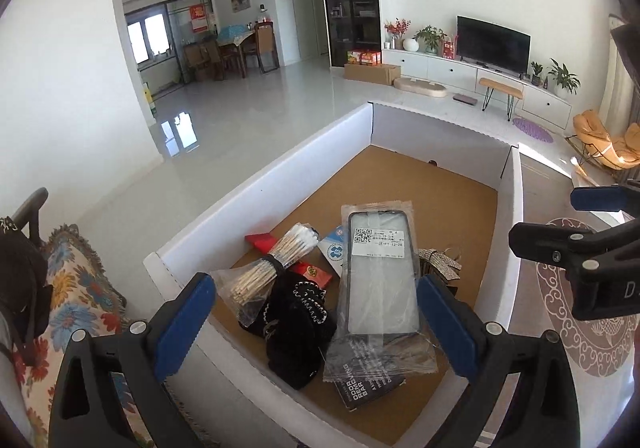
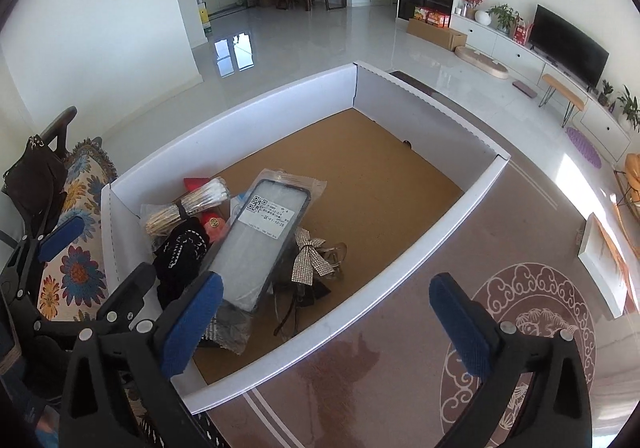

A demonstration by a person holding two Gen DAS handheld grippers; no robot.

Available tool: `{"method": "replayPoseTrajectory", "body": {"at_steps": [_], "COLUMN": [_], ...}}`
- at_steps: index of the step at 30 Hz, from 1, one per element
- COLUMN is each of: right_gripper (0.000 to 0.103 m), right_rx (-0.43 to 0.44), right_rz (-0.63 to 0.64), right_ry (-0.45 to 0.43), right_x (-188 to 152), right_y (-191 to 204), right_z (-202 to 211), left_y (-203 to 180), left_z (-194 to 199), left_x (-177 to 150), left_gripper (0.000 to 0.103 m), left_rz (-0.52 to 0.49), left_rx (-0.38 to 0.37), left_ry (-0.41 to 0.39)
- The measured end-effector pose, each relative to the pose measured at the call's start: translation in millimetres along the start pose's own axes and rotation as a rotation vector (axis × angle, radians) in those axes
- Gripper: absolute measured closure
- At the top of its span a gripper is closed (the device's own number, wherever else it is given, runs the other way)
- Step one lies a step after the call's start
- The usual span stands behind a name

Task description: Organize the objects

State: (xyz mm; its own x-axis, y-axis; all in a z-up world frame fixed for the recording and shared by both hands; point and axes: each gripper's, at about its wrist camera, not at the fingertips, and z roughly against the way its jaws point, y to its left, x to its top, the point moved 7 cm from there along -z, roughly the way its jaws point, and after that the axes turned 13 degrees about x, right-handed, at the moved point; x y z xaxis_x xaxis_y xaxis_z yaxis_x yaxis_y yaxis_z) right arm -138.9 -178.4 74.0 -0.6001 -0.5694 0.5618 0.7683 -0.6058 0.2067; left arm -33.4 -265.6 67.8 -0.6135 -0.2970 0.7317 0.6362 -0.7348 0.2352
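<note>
From the left wrist, the left gripper (image 1: pixel 316 312) hangs with jaws wide apart and empty over a heap in the white box (image 1: pixel 264 184): a bagged phone screen (image 1: pixel 378 276), a cotton swab bundle (image 1: pixel 272 264) and a black pouch (image 1: pixel 296 332).

From the right wrist, the right gripper (image 2: pixel 326 322) is likewise agape and holds nothing, straddling the box's near wall above the rug (image 2: pixel 400 308). A rhinestone bow (image 2: pixel 310 260) lies beside what may be glasses.

The step looks like choosing a piece; the next move calls for lowering one gripper onto a single item.

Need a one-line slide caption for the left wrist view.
Open left gripper hovers over white box holding packaged screen protector, cotton swabs and black pouch.
</note>
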Motion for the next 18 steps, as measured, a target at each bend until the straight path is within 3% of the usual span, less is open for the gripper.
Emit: {"method": "replayPoseTrajectory", "body": {"at_steps": [3,6,18], "right_gripper": [0.0,0.0,0.0], "right_rx": [-0.016,-0.032,-0.024], "right_rz": [0.011,0.038,0.044], "right_ry": [-0.012,-0.024,-0.037], "right_x": [1,4,7], "right_y": [3,7,13], "right_z": [2,3,-4], "left_y": [3,7,4], "left_z": [4,1,-3], "left_x": [-1,-3,-7], "left_gripper": [0.0,0.0,0.0], "left_rz": [0.026,0.035,0.028], "left_rx": [-0.028,-0.009,0.008], "left_ry": [0.028,0.052,0.048]}}
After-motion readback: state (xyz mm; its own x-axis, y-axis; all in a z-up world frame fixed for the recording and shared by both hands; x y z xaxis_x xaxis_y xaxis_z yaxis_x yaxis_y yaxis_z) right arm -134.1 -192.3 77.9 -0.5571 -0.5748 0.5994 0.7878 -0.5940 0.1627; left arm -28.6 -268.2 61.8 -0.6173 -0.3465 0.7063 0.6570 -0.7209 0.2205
